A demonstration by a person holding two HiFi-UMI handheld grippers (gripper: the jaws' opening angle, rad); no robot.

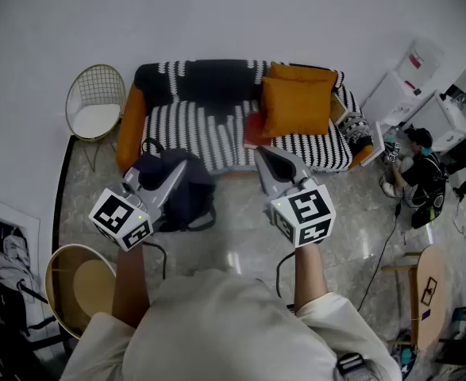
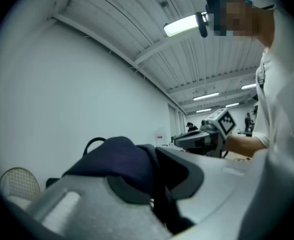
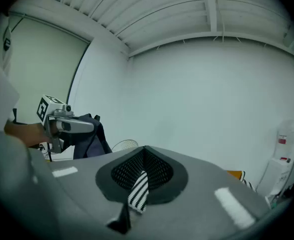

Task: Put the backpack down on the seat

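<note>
Navy backpack (image 1: 186, 198) pinched in left tongs (image 1: 140, 175), right tongs (image 1: 263, 154) pressed together, empty.

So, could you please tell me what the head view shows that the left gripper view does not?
Only the head view shows the sofa's striped seat, its orange cushions and the shiny floor. Only the left gripper view shows the ceiling lights and the backpack fabric pinched between that gripper's own jaws. Both show the backpack held by the left gripper, the right gripper with nothing in it, and the wire chair.
</note>
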